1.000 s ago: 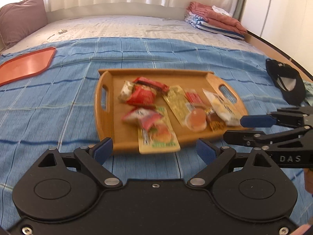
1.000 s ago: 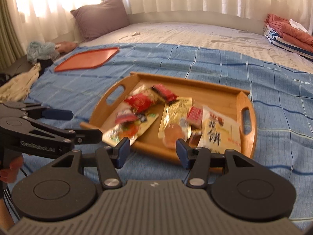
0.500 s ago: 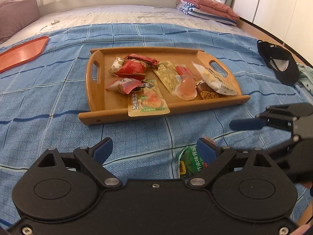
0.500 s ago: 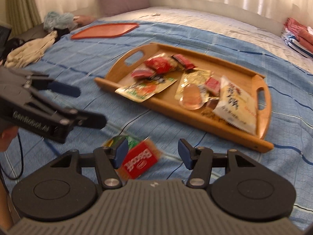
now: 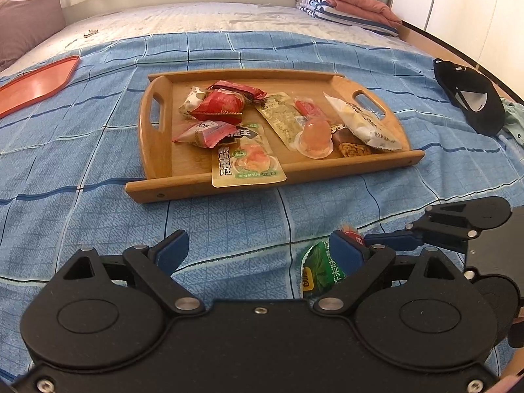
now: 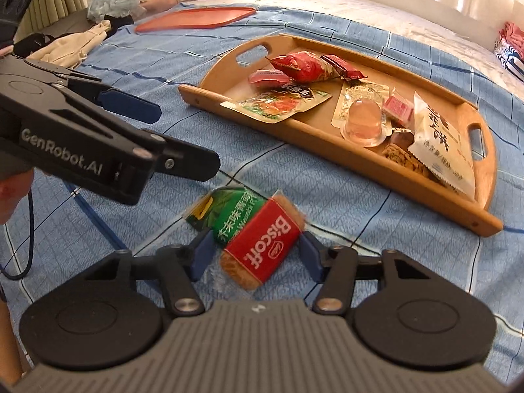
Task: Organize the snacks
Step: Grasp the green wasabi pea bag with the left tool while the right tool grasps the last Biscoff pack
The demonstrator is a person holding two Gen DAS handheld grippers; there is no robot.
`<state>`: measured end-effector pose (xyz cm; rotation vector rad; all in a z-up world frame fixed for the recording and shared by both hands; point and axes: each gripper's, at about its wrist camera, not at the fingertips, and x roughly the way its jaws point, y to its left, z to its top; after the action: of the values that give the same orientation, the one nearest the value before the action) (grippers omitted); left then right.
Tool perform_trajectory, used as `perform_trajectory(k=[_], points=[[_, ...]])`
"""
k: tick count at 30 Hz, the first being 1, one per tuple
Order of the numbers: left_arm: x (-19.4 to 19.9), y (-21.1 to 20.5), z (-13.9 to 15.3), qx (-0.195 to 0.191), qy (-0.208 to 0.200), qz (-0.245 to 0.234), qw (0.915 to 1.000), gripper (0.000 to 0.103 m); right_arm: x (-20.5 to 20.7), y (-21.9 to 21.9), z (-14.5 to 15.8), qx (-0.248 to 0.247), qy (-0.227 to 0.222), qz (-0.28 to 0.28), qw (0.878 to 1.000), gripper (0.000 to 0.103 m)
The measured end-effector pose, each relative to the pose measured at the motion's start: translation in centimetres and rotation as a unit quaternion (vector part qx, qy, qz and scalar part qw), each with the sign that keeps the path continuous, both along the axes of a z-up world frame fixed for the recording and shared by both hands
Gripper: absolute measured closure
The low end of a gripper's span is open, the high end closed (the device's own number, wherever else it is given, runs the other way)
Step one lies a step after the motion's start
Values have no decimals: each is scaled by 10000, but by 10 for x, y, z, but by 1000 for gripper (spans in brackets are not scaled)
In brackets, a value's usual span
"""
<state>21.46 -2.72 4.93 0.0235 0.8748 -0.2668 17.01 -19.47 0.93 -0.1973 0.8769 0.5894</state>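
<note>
**Mia:** Right wrist view first. The right claw (image 6: pixel 252 255) is down low over the bed, and a red Biscoff pack (image 6: pixel 262 249) lies between its two blue pads. The jaws are closing in on it. I can't tell yet if the pads press on it; it looks like they are just beside its edges.

**Ben:** What is under the red pack?

**Mia:** A green wasabi snack bag (image 6: pixel 229 216). The red pack lies partly on top of it. Both are on the blue blanket (image 6: pixel 294 177), near the front edge of the wooden tray (image 6: pixel 327 150), but not in it.

**Ben:** And the other claw?

**Mia:** The left claw (image 5: pixel 258 249) is wide open with nothing in it. It hangs over the blanket, just beside the green bag.

**Ben:** So which step is this?

**Mia:** I think it is picking up the red pack. The tray already has lots of snacks, like a jelly cup (image 6: pixel 363 121) and a white rice cracker bag (image 6: pixel 439 144).

**Ben:** What comes next?

**Mia:** The right claw should squeeze the red pack, but gently, since cookies break. Then lift it clear of the green bag and carry it to the tray. The green bag may slide along, so go slowly.
</note>
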Motion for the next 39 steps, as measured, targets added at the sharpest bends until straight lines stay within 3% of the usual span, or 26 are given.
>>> perform_trajectory(k=[5,13,22,34,37,39], points=[[1,-4,-5,6,55,-9,10000,11,-1,-9,3,15,19,-115,9999,60],[-1,-18,-11,34,95,-137,9999,11,-2,-33,4,-117,-25,-525,9985,70],[-1,-38,-24,72,208,-237,9995,12,2,-56,6,-253,-113,-928,9953,73],[-1,-67,-37,155,156,-283,9994,22,6,-67,3,-293,-137,-1085,9936,74],[-1,-70,-38,217,89,-315,9992,30,6,-68,2,-268,-124,-1095,9935,73],[-2,-70,-39,244,55,-335,9991,41,6,-70,1,-223,-116,-1095,9937,72]])
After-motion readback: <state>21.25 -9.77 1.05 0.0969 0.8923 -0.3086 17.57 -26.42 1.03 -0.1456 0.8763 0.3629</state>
